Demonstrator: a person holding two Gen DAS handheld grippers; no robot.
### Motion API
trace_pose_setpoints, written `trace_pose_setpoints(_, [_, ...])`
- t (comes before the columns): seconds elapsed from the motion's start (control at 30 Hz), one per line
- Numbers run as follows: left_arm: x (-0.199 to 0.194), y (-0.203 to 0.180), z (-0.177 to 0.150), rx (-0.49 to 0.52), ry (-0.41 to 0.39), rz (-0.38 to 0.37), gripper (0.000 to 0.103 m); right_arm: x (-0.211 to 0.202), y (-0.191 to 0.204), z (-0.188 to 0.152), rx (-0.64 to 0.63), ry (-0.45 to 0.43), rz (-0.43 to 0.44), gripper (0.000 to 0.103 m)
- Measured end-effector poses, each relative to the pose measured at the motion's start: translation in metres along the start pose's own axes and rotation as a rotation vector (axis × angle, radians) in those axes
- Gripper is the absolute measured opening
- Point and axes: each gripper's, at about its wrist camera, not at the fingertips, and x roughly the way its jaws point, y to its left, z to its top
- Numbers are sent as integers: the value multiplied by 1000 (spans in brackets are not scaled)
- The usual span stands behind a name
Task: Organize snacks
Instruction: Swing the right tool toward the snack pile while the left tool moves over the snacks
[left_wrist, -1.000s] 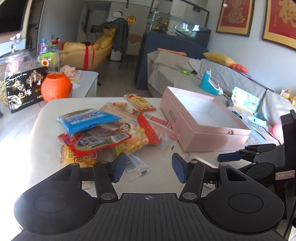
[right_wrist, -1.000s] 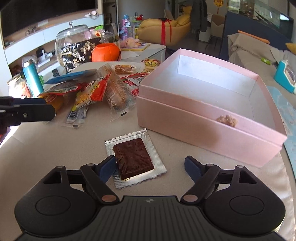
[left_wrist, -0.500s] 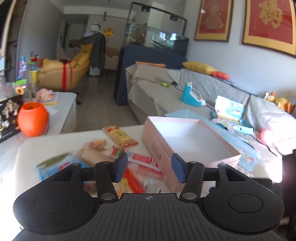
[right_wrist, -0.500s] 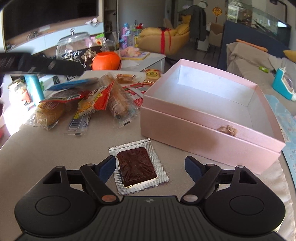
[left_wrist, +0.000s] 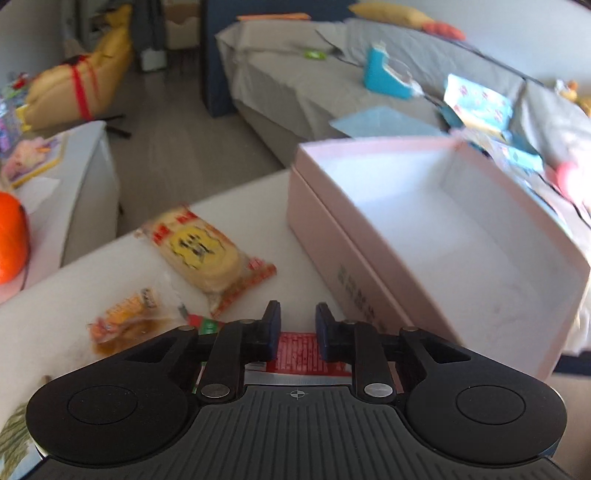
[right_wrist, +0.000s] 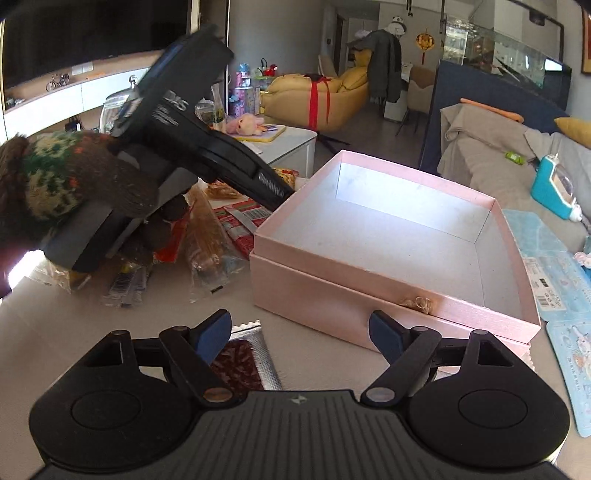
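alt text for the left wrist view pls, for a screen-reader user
The left gripper, fingers narrowed, hangs over a red snack packet on the white table, beside an open, empty pink box. A yellow rice-cracker pack and an orange snack pack lie further left.

Left gripper (left_wrist: 296, 325) narrowed, right gripper (right_wrist: 300, 334) wide.

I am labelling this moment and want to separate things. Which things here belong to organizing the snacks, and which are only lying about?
Belong to the job:
- pink box, open
- red snack packet between the left gripper fingers
- yellow round snack pack
- brown bar in silver wrapper
- snack pile

Lying about:
- orange pumpkin pot
- teal toy
- plush toy
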Motion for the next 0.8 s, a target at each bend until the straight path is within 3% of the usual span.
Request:
trace_pose_setpoints(0.13, [-16,1,-19,70,12,-38,23,7,-4,-4,7,31,10,82])
trace_pose_setpoints(0.33, [-46,5,-47,126,27,-5,23,15,0,-4,3,54,35,82])
trace_pose_setpoints(0.47, [-61,14,-52,45,7,-46,24,21,2,-3,46,72,83,83])
trace_pose_setpoints(0.57, [-82,10,-56,-17,-48,-43,24,23,7,-1,83,97,145,83])
trace_pose_setpoints(0.67, [-110,2,-67,-87,-110,-50,24,13,22,-8,40,101,189,83])
trace_pose_setpoints(0.8, [-140,-3,-83,-135,-185,4,25,9,35,-3,9,109,234,79])
